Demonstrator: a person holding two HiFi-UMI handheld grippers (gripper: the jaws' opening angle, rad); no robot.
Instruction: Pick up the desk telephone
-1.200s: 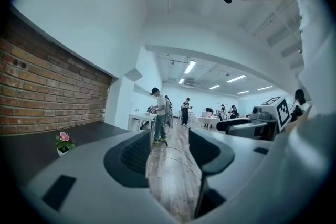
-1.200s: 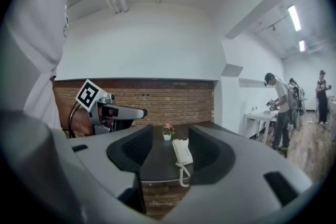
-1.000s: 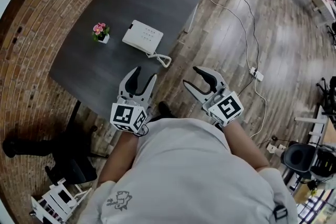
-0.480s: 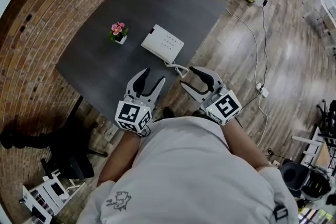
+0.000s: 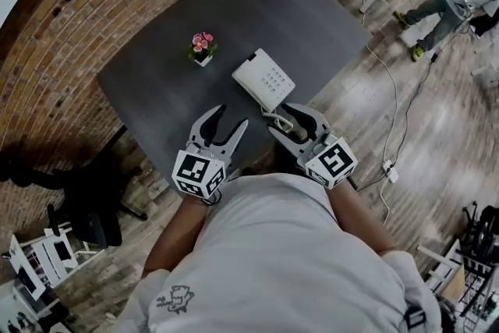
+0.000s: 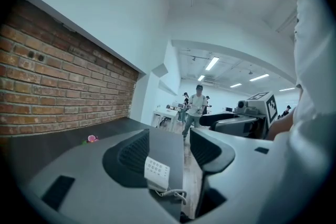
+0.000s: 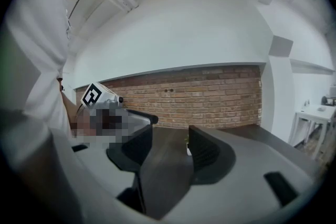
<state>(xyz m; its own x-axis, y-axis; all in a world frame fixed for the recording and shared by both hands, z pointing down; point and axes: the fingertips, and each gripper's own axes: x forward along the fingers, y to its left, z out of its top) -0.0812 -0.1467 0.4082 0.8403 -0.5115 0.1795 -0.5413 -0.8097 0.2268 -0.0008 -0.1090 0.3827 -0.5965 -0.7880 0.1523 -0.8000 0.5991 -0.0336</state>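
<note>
- The head view looks down on a dark table (image 5: 156, 90) next to a brick wall (image 5: 86, 8). The white desk telephone (image 5: 263, 79) lies flat on the table, close to the edge nearest the person.
- Only this view shows both things on the table whole. A little pot of pink flowers (image 5: 202, 48) stands apart from the telephone, nearer the wall.
- Here the left gripper (image 5: 231, 118) is over the near part of the table, and its jaws are wide apart. The right gripper (image 5: 279, 119) is just beside the telephone's curly cord (image 5: 273, 116). From above I cannot tell if it touches the cord.
- The left gripper view looks along the table from low down. The left gripper (image 6: 169, 152) has its jaws wide, with nothing held. The telephone (image 6: 157, 172) shows in the gap, farther along the table. This view also shows the right gripper's marker cube (image 6: 270, 107) off to the side and a person (image 6: 197, 107) standing far back in the room.
- The right gripper view looks another way, toward the brick wall (image 7: 210, 94). The right gripper (image 7: 170, 152) has its jaws wide too, with only the dark table top between them. The left gripper's marker cube (image 7: 97, 96) shows at the side.
</note>
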